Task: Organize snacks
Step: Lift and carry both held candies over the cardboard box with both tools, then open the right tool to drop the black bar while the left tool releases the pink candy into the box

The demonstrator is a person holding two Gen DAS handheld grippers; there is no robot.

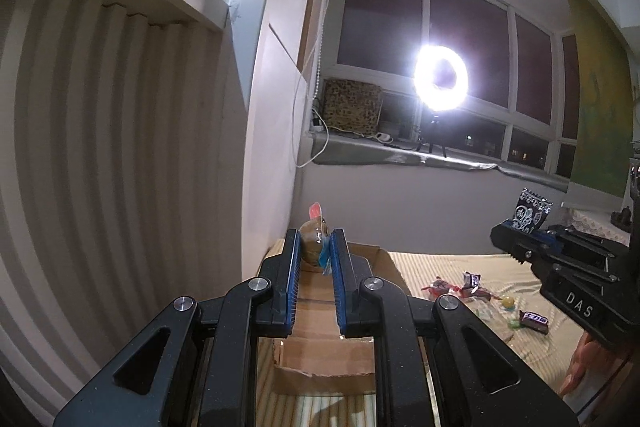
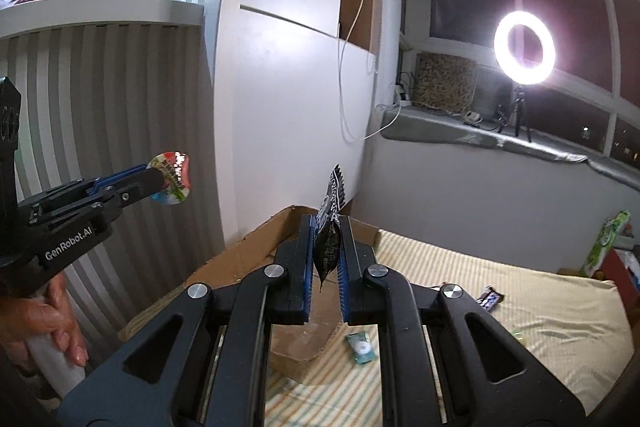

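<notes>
1. Cardboard box lies open on the striped cloth, by the wall, below and ahead of both grippers. Looks like the drop spot for the snacks.
2. Left gripper: fingers pinching a jelly cup, brown body w/ a red-blue foil lid, held up in the air over the box. Right wrist view shows the lid face-on, off to the left.
3. Right gripper: fingers pinching a black snack sachet w/ white print, serrated top edge sticking up, lower corner hanging free. Also over the box's far end.
4. Handling, my read: cup is light, thin plastic, slick sides; a squeeze across the body could crush it or pop the lid. Grip mid-body, gentle. Sachet is soft, floppy, near weightless; it'll swing, so pinch flat across the middle or the sealed edge.
5. More left on the cloth, right of the box: red wrapped candies, a chocolate bar, a small yellow ball candy. Near the box edge, a green mint packet.
6. Ring light glares from the far windowsill.
</notes>
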